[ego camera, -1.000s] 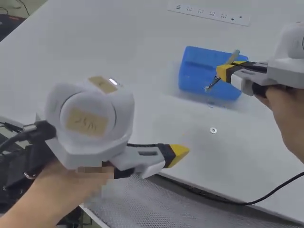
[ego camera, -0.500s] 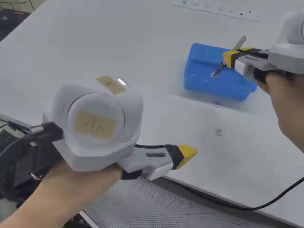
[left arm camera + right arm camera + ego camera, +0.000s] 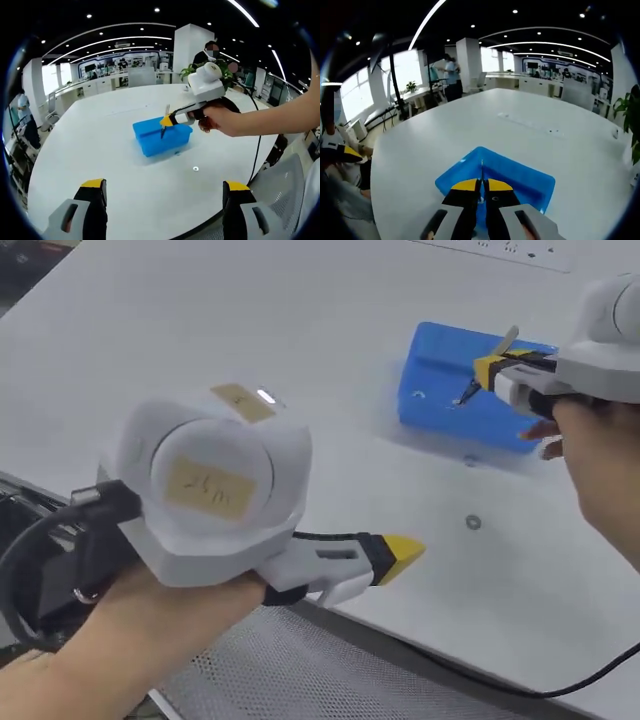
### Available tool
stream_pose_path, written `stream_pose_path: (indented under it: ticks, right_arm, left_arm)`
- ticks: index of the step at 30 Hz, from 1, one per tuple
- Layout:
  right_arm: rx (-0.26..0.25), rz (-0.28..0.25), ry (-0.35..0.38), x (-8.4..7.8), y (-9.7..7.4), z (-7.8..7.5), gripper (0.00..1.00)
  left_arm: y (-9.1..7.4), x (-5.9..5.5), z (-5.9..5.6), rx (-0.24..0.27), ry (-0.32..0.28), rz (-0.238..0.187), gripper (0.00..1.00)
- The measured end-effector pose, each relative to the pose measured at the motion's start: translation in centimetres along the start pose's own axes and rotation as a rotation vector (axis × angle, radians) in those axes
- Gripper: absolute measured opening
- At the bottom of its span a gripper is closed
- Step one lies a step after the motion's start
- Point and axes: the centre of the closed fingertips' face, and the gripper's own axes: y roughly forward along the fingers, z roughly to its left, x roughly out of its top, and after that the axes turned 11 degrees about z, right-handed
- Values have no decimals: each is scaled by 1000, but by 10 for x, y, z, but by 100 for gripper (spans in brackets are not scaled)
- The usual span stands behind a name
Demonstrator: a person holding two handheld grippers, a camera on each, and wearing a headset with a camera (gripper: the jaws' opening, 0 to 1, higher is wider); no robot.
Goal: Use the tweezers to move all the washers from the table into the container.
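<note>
The person's right gripper (image 3: 490, 370) is held out over the blue container (image 3: 430, 412), its yellow-tipped jaws pressed together on the tweezers (image 3: 468, 392). The tweezers slant downward, their points over the container's open inside; whether they carry anything is too small to tell. From the right gripper view the jaws of that gripper (image 3: 481, 185) sit closed with only a thin slit between them, the tweezers (image 3: 482, 169) sticking straight out ahead over the container (image 3: 525, 182).

One washer (image 3: 473, 523) lies flat on the white table (image 3: 250, 320), on the near side of the container and apart from it. The left gripper view catches it too (image 3: 195, 169), just past the container (image 3: 150, 144) and below the right gripper (image 3: 167, 120) with its tweezers (image 3: 164, 128).

The left gripper (image 3: 400, 554) hangs low at the table's near edge, well back from the container, holding nothing; in its own view the left gripper (image 3: 164, 186) has its jaws spread wide with bare table between them. A black cable (image 3: 560, 682) trails over the table's near right side
</note>
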Motion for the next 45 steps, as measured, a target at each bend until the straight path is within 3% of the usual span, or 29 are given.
stream_pose_path:
  ticks: [16, 22, 37, 45]
  right_arm:
    - [19, 8, -12, -8, 7, 4, 1]
    - [16, 3, -59, -10, 7, 10, 1]
    - [19, 30, -35, -12, 7, 13, 2]
    - [20, -27, -30, 4, -8, 15, 2]
  left_arm:
    - [10, 2, 6, -11, -7, 13, 99]
    - [11, 1, 4, -16, 0, 18, 99]
    - [-2, 0, -1, -8, 5, -1, 99]
    - [-12, -4, -4, 6, 7, -12, 99]
